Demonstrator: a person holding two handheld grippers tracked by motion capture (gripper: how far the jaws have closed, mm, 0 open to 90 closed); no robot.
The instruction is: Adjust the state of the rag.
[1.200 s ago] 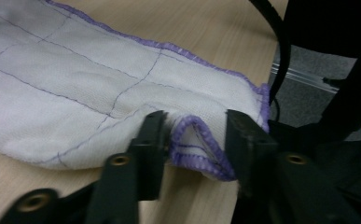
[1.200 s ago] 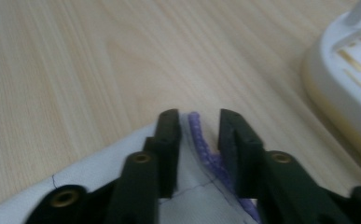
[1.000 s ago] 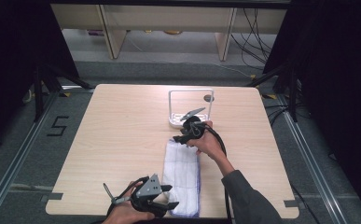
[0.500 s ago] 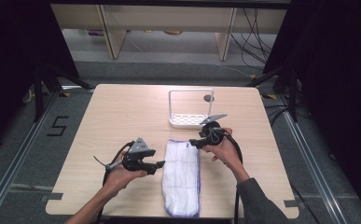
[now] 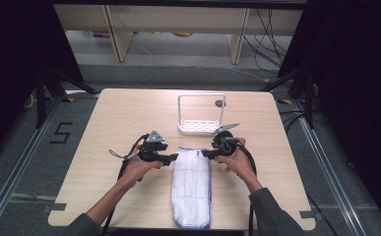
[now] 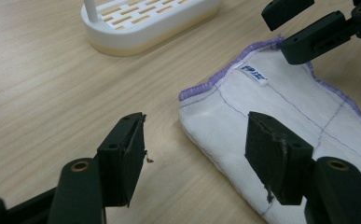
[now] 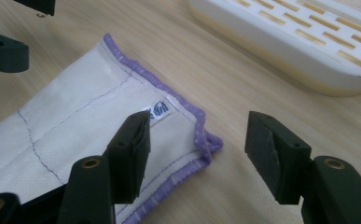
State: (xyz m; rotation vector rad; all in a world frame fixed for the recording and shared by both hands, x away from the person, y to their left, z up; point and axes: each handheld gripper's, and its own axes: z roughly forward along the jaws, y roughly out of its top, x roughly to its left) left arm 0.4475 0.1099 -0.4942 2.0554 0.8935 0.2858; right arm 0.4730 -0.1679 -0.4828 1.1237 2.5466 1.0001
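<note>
A folded white cloth [image 5: 192, 191] with purple edging lies lengthwise on the table's near half. My left gripper [image 5: 172, 158] stands open at the cloth's far left corner [image 6: 192, 95]; in the left gripper view one jaw is over bare wood and the other over the cloth [image 6: 285, 116], pressing on nothing. My right gripper [image 5: 205, 153] is open at the far right corner [image 7: 208, 142], which lies between its jaws untouched. The right jaws have just been opening. A small blue label [image 7: 157, 111] sits near the cloth's far edge.
A white slotted rack [image 5: 201, 129] with an upright frame stands just beyond the cloth, close to both grippers [image 6: 145, 23] [image 7: 290, 42]. The wooden table [image 5: 119, 118] has bare room to the left and right. Cables trail from both grippers toward the near edge.
My left hand came up from the table's near edge to the cloth's far left corner. My right hand drew back from the rack to the far right corner.
</note>
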